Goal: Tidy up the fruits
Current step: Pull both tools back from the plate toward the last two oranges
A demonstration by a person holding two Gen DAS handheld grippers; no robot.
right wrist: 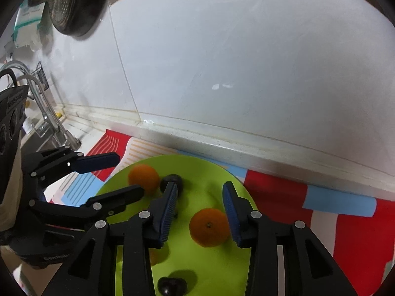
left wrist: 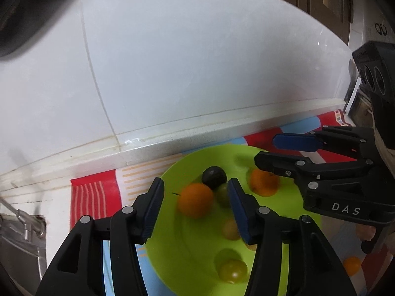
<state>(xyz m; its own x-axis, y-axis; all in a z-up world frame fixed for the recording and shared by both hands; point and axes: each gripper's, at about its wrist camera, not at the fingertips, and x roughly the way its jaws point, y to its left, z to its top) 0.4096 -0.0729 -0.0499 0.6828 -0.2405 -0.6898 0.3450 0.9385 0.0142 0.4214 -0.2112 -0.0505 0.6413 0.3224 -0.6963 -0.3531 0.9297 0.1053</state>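
Your left gripper hangs over the green plate with its jaws wide and nothing clamped; between its blue pads you see an orange, a dark round fruit touching it behind, and a blurred greenish grape just beside both. Your right gripper is also spread wide over the same plate, empty, with a second orange lying between its fingers, nearer the right pad; contact there is unclear. In the left view that gripper comes in from the right, jaws apart, above the plate's far rim, over the second orange. More yellow-green grapes sit lower on the plate, one near the front edge, another partly hidden by your left finger. From the right wrist you see a dark fruit at the plate's near edge and the first orange at the far left beside the dark round fruit. A small orange fruit lies off the plate on the red, blue and white striped mat. Behind the mat runs a white tiled wall; a faucet stands far left, and a dark pan hangs above.
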